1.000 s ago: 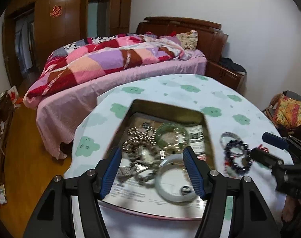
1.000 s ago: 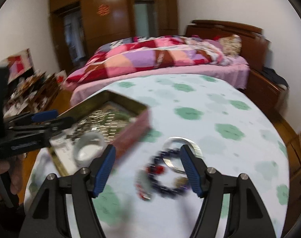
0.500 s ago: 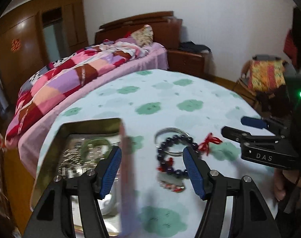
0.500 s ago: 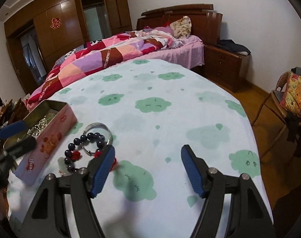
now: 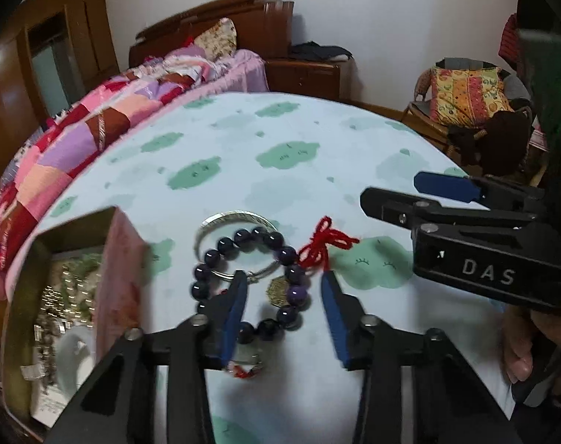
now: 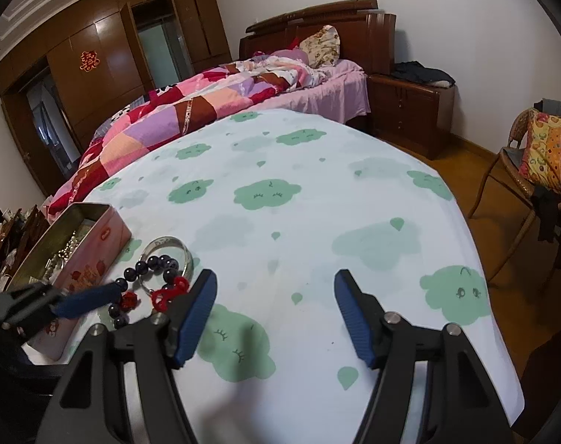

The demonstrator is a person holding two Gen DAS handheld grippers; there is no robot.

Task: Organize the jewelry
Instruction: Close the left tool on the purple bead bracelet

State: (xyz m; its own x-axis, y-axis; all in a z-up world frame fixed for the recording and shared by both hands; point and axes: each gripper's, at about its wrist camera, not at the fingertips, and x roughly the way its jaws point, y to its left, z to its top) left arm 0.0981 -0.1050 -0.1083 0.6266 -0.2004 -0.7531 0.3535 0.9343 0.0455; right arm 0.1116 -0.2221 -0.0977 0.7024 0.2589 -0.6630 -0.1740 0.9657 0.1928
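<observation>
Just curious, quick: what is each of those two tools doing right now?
Left tool: open, just been closing around the dark bead bracelet, not gripping.
Right tool: open, holding nothing.

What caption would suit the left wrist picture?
Left gripper poised open over a dark bead bracelet beside a tin of jewelry.

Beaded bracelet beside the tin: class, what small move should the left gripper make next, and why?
Probably lower the left gripper and finish closing on the beaded bracelet. Its jaws have just been closing, straddle the beads, and do not yet press them; the tin waits alongside.
</observation>
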